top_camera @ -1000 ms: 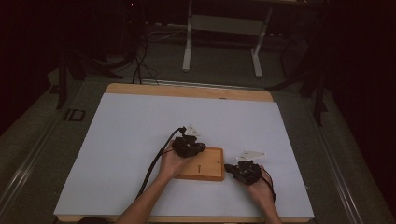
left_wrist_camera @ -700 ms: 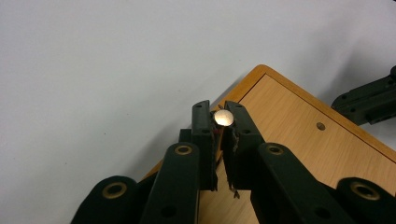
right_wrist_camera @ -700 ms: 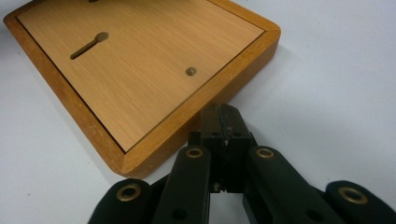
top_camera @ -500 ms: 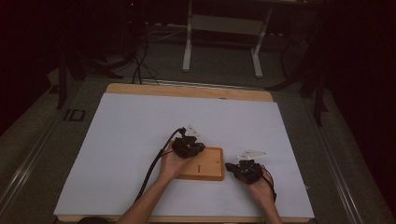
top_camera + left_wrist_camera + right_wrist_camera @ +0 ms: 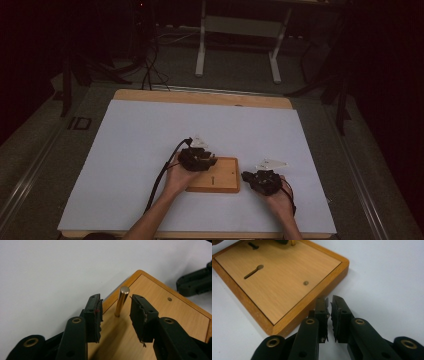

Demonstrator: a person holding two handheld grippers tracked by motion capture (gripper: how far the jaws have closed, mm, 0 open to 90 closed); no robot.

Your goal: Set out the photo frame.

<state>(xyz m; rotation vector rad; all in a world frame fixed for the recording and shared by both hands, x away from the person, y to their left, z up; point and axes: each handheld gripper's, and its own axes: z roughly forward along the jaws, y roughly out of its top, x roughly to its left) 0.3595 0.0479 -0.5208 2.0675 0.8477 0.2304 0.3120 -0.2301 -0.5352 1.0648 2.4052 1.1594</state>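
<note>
Bench (image 5: 150, 150), white-topped and wide, carrying flat rectangular wooden board (image 5: 215, 176) near the front edge, right of centre. Short brass-coloured metal peg (image 5: 121, 300) standing upright in the board's corner hole. Risk: peg knocked or tilted if a pad catches it on pulling away. Left tool (image 5: 115, 315) just opened partway, peg between pads, untouched. Right tool (image 5: 329, 315) just parted to a narrow slit, empty, beside the board's right edge.

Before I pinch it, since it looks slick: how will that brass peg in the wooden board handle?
The brass peg looks polished, so probably slippery. It seems rigid. Standing upright in the wooden board, it likely resists sideways pushes; laid loose, it would probably roll.
</note>
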